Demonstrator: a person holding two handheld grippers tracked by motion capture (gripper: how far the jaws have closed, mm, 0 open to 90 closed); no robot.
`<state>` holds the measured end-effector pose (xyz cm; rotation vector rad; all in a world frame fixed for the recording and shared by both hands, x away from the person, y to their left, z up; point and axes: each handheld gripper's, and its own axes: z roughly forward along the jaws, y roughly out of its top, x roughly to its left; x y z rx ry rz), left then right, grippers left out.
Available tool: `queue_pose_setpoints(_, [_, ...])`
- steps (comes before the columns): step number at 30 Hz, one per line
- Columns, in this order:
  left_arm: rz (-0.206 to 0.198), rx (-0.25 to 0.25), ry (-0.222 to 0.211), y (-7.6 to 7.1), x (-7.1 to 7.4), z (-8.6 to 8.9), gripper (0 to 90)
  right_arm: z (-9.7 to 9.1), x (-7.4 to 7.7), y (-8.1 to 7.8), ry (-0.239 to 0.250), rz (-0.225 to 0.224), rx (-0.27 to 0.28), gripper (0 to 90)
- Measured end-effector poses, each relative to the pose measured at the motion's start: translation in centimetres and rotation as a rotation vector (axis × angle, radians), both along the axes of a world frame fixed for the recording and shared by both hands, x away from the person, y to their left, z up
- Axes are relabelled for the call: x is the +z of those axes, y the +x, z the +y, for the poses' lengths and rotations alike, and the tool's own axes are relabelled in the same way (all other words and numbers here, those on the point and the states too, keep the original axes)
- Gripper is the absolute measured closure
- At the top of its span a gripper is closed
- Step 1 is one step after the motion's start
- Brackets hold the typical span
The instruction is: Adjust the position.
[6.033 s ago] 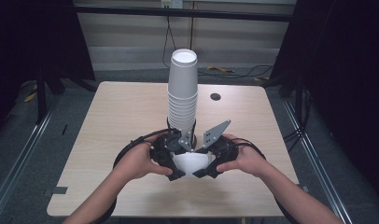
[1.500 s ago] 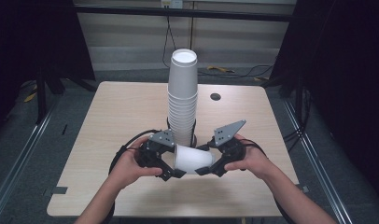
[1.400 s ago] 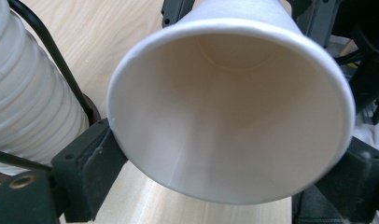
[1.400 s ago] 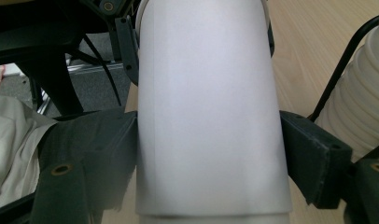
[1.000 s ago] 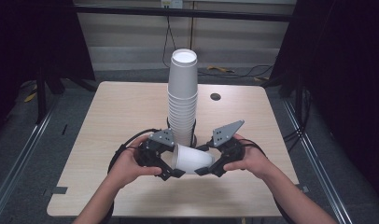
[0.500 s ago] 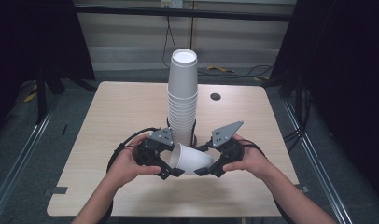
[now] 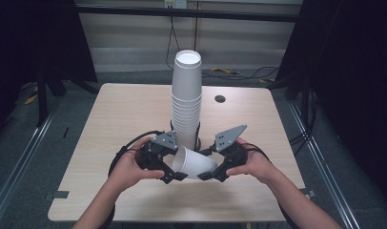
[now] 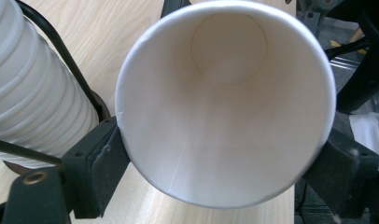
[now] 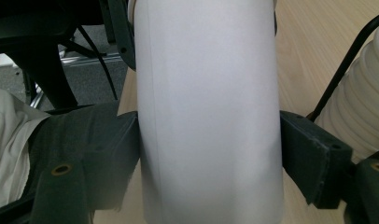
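Single paper cup [image 7: 195,162] is held sideways between both: rim end clamped by L gripper [image 7: 168,168], base end by R gripper [image 7: 209,171]. Cup stack [image 7: 186,100] stands just behind on counter [image 7: 110,114].

There are no words, numbers or signs to read here, not even on the white cups.

Both forearms reach in low over the table, hands facing each other. The left gripper [image 7: 175,171] and right gripper [image 7: 207,172] each seem clamped on one paper cup [image 7: 193,162] between them.
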<state>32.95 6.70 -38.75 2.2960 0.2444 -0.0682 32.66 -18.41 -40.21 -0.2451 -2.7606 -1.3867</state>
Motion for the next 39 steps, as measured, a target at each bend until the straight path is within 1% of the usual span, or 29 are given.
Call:
queue_pose_setpoints(5, [-0.006, -0.003, 0.009, 0.03, 0.1, 0.0, 15.1, 0.06, -0.04, 0.01, 0.0, 0.002, -0.004, 23.4])
queue_pose_setpoints(8, [-0.001, 0.001, 0.004, 0.0, 0.05, 0.02, 15.2, 0.06, -0.09, 0.0, 0.004, 0.004, -0.009, 23.3])
queue_pose_setpoints(10, [-0.002, -0.005, 0.01, 0.02, 0.04, 0.02, 15.2, 0.07, -0.15, -0.01, 0.008, 0.008, -0.006, 23.3])
queue_pose_setpoints(12, [-0.002, -0.009, 0.011, 0.04, 0.1, 0.04, 15.2, 0.09, -0.17, -0.06, 0.003, 0.002, -0.009, 23.6])
queue_pose_setpoints(13, [0.004, -0.009, 0.011, 0.0, 0.13, 0.03, 15.3, 0.1, -0.21, -0.08, 0.005, 0.007, -0.003, 24.0])
queue_pose_setpoints(15, [0.002, -0.008, 0.015, -0.06, 0.18, 0.0, 15.3, 0.13, -0.2, -0.15, -0.002, 0.001, 0.005, 24.0])
queue_pose_setpoints(21, [0.008, -0.003, 0.011, -0.07, 0.34, 0.09, 15.3, 0.16, -0.15, -0.14, 0.007, -0.002, 0.003, 23.8])
queue_pose_setpoints(24, [0.005, -0.001, 0.023, -0.15, 0.4, 0.08, 15.2, 0.22, -0.16, -0.14, 0.007, 0.004, -0.003, 22.5])
queue_pose_setpoints(26, [-0.006, -0.007, 0.047, -0.13, 0.44, 0.12, 15.1, 0.24, -0.16, -0.15, -0.004, 0.01, -0.017, 19.2])
queue_pose_setpoints(27, [-0.006, -0.006, 0.052, -0.13, 0.4, 0.12, 15.1, 0.22, -0.15, -0.14, -0.011, 0.016, -0.026, 16.8])
queue_pose_setpoints(28, [-0.001, 0.002, 0.059, -0.16, 0.36, 0.14, 15.1, 0.2, -0.16, -0.11, -0.017, 0.021, -0.028, 15.5])
queue_pose_setpoints(29, [-0.004, 0.004, 0.067, -0.14, 0.3, 0.15, 15.1, 0.17, -0.12, -0.12, -0.028, 0.022, -0.037, 14.8])
queue_pose_setpoints(30, [-0.007, 0.003, 0.075, -0.11, 0.25, 0.18, 15.0, 0.11, 0.04, -0.14, -0.04, 0.026, -0.041, 14.5])
queue_pose_setpoints(31, [-0.005, 0.007, 0.076, -0.1, 0.22, 0.21, 15.0, 0.12, 0.11, -0.18, -0.044, 0.028, -0.04, 14.5])
queue_pose_setpoints(33, [-0.004, 0.002, 0.092, -0.05, 0.23, 0.23, 15.0, 0.15, 0.17, -0.22, -0.051, 0.025, -0.04, 14.2])
queue_pose_setpoints(34, [-0.003, 0.009, 0.092, -0.08, 0.19, 0.17, 14.9, 0.25, 0.3, -0.3, -0.083, 0.018, -0.043, 14.2])
queue_pose_setpoints(35, [-0.005, 0.006, 0.106, -0.07, 0.22, 0.13, 14.9, 0.25, 0.3, -0.3, -0.083, 0.018, -0.043, 14.2])
queue_pose_setpoints(36, [-0.007, 0.009, 0.113, -0.16, 0.22, 0.03, 14.9, 0.29, 0.33, -0.31, -0.094, 0.019, -0.042, 14.1])
queue_pose_setpoints(39, [-0.023, 0.014, 0.157, -0.24, 0.34, -0.25, 14.7, 0.47, 0.49, -0.36, -0.131, 0.023, -0.046, 14.2])
